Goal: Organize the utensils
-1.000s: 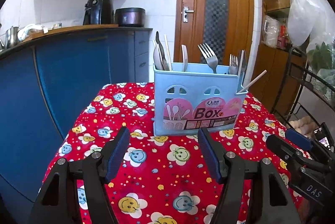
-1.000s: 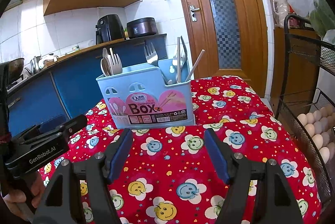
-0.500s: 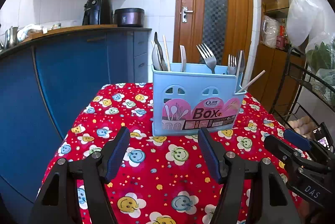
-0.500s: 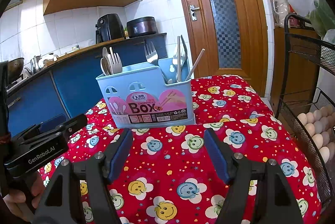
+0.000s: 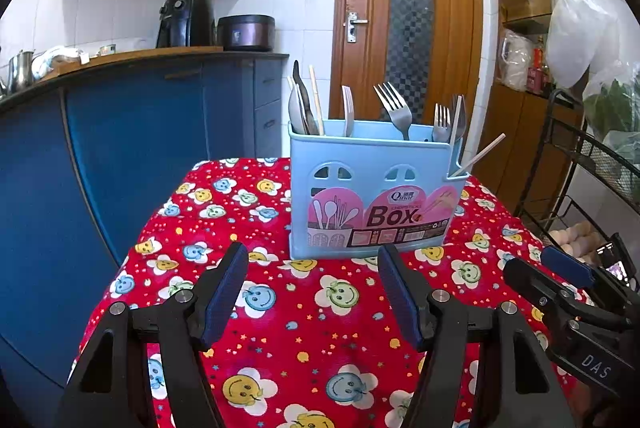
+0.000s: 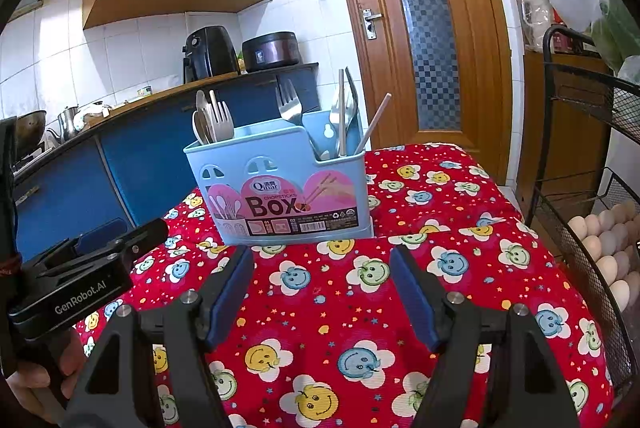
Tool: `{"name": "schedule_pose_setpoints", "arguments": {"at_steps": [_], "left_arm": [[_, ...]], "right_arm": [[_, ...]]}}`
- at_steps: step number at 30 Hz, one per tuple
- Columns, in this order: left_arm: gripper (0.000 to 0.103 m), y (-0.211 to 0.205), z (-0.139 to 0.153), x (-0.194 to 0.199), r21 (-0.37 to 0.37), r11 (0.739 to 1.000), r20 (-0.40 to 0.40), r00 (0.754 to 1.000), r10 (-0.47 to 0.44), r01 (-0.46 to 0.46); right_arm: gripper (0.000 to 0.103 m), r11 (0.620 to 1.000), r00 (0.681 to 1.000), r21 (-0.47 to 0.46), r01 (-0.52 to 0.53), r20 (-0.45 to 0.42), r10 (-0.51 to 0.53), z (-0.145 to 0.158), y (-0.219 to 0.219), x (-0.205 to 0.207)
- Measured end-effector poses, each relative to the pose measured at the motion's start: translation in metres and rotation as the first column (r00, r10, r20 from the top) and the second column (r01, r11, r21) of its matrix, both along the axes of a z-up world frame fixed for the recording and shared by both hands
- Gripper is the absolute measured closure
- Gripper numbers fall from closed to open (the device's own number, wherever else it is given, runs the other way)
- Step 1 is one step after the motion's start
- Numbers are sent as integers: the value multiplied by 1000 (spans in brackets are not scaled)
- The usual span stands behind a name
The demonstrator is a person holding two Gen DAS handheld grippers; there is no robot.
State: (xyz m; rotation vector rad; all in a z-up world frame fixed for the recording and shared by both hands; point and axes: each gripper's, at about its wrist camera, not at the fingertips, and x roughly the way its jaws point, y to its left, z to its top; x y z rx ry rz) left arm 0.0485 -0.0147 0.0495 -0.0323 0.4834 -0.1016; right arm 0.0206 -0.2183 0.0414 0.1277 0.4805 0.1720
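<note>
Red smiley-print cloth covers the tabletop (image 5: pixel 320 308) where the light plastic utensil box (image 5: pixel 372 196) stands holding stiff, slippery metal forks (image 5: pixel 394 108), best pinched by their necks, ahead of both empty, spread grippers, left (image 5: pixel 312 288) and right (image 6: pixel 322 288).

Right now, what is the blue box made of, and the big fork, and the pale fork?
The blue box looks like moulded plastic: matte, one even colour, with cut-out arches and a printed label. The big fork seems to be metal, probably steel, since it is grey and shiny. The pale fork is cream and dull, so maybe plastic or wood; I cannot tell which.
</note>
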Motion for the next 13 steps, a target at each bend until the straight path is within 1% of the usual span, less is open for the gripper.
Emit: {"name": "schedule_pose_setpoints", "arguments": {"at_steps": [13], "left_arm": [[34, -1, -2, 0, -7, 1000, -10, 1000, -3, 3]], "right_arm": [[30, 1000, 1000, 2, 5, -5, -5, -2, -2, -1]]}}
